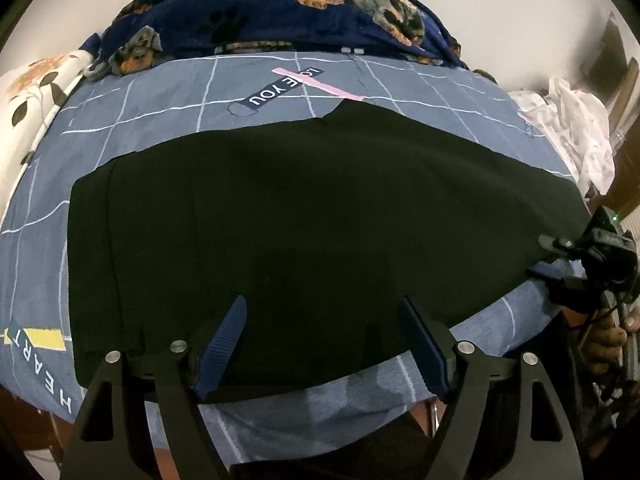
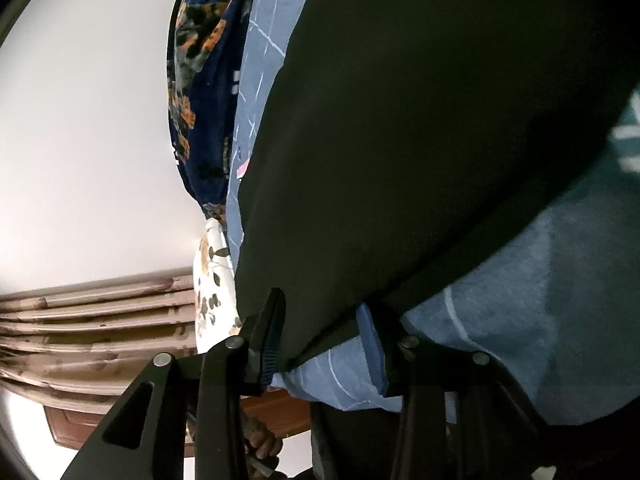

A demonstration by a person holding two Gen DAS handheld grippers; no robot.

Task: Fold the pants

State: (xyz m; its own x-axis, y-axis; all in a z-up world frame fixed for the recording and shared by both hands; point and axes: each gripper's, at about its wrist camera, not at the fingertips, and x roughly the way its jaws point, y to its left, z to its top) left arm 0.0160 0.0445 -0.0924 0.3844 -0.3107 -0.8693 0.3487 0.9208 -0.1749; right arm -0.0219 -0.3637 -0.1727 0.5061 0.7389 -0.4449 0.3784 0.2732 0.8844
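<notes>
Black pants (image 1: 312, 216) lie flat across a bed, on a blue sheet (image 1: 160, 120) w/ a white grid and "LOVE YOU" / "HEART" printed on it. They cover most of the sheet's middle, one end toward the left of the left cam's view, the other running off to the right edge. Near hem sits close to the bed's front edge.

Left tongs (image 1: 324, 344) hang over the near edge of the pants, pointed steeply down. Blue pads (image 1: 228, 340) are spread wide, nothing pinched btwn them, so released. Cloth lies under them, can't tell if the tips touch it.

Right tongs (image 2: 320, 328) are at the far right end of the pants. In the right cam a black edge of the cloth runs down btwn the two fingers (image 2: 268, 336), w/ a bit of blue sheet showing beside it. Gap looks narrow, but can't tell for sure whether the pads actually press the cloth or just sit around it. From the left cam you see that tool (image 1: 592, 256) at the pants' right corner, a hand (image 1: 604, 336) gripping its handle below.

Behind the sheet: a navy blanket (image 1: 280, 8) w/ dog print, bunched along the far side. A white floral pillow (image 1: 36, 92) at far left, some pale crumpled cloth (image 1: 576, 128) at far right. Wooden bed frame (image 2: 100, 320) shows in the right cam's lower left.
</notes>
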